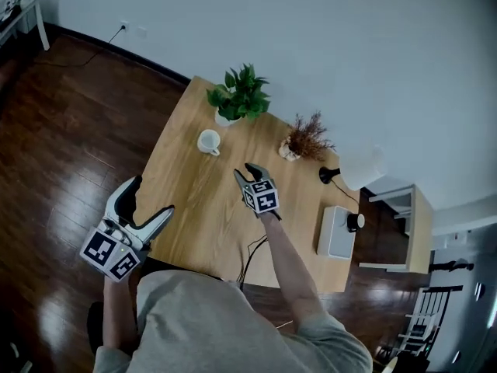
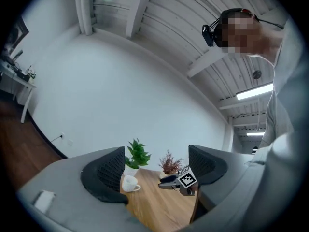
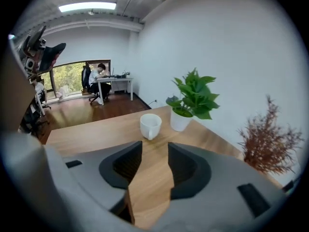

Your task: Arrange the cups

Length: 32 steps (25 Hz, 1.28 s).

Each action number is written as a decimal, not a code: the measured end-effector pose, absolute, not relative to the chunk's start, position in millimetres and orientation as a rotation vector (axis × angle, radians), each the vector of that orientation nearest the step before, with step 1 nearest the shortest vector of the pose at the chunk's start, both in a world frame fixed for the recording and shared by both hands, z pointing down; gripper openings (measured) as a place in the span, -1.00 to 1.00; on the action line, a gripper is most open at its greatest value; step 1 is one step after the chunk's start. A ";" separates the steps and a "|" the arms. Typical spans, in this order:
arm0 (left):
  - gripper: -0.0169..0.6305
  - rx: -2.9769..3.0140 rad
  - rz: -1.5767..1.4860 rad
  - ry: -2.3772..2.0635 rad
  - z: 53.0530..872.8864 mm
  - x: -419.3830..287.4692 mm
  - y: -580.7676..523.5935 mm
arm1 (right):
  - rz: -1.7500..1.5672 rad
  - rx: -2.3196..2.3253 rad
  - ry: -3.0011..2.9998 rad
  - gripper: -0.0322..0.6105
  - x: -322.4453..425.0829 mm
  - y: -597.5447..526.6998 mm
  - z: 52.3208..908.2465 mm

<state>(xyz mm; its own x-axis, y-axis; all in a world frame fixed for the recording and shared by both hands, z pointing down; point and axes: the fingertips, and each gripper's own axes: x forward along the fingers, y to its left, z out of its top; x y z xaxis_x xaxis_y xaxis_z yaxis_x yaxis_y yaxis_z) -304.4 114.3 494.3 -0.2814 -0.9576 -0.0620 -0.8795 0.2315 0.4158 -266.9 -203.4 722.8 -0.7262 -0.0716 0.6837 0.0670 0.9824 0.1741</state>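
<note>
White cup (image 1: 208,141) on table (image 1: 194,208) beside potted plant (image 1: 239,95) | step: reach, I judge, nothing held | right gripper (image 1: 245,171) spread, empty, aimed at cup | left gripper (image 1: 152,196) spread, empty | next: I'd straddle rim, pinch

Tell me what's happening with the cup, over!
Left hand-held gripper open, empty. Right hand-held gripper open, empty. White cup upright, untouched. Nothing blocking it.

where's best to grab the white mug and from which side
Pinch the white mug by its rim wall from above, one jaw inside, probably on the near side: it stands upright, mouth open, and the potted plant crowds its far side.
</note>
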 end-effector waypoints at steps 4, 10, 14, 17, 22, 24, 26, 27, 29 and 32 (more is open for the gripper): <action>0.32 1.658 -0.585 -2.326 512.7 -333.7 147.1 | -0.295 -0.057 -2.261 -0.33 -313.0 -184.7 749.5; 0.32 1.609 -0.624 -2.309 526.2 -351.7 165.6 | -0.306 -0.034 -2.115 -0.33 -340.7 -191.7 792.4; 0.32 1.609 -0.615 -2.290 529.0 -355.2 168.2 | -0.262 0.000 -2.058 -0.33 -352.3 -198.5 811.1; 0.32 1.619 -0.601 -2.274 529.9 -355.2 166.0 | -0.257 0.012 -2.031 -0.33 -361.4 -200.2 819.2; 0.32 1.633 -0.589 -2.242 526.8 -347.4 160.1 | -0.279 -0.031 -1.968 -0.45 -370.0 -191.8 824.3; 0.32 1.642 -0.581 -2.232 525.8 -343.8 157.8 | -0.232 -0.055 -1.968 -0.65 -367.7 -185.7 825.0; 0.32 1.648 -0.573 -2.223 526.5 -340.1 154.0 | -0.179 -0.060 -1.976 -0.70 -360.5 -180.2 826.8; 0.32 1.652 -0.571 -2.220 526.8 -337.9 151.1 | -0.158 -0.062 -1.987 -0.70 -356.1 -176.3 826.2; 0.32 1.674 -0.571 -2.208 526.7 -332.7 140.4 | -0.096 -0.063 -2.029 -0.70 -342.8 -170.8 823.2; 0.32 1.750 -0.562 -2.163 520.1 -321.6 113.9 | 0.046 -0.045 -2.121 -0.70 -306.5 -167.1 809.6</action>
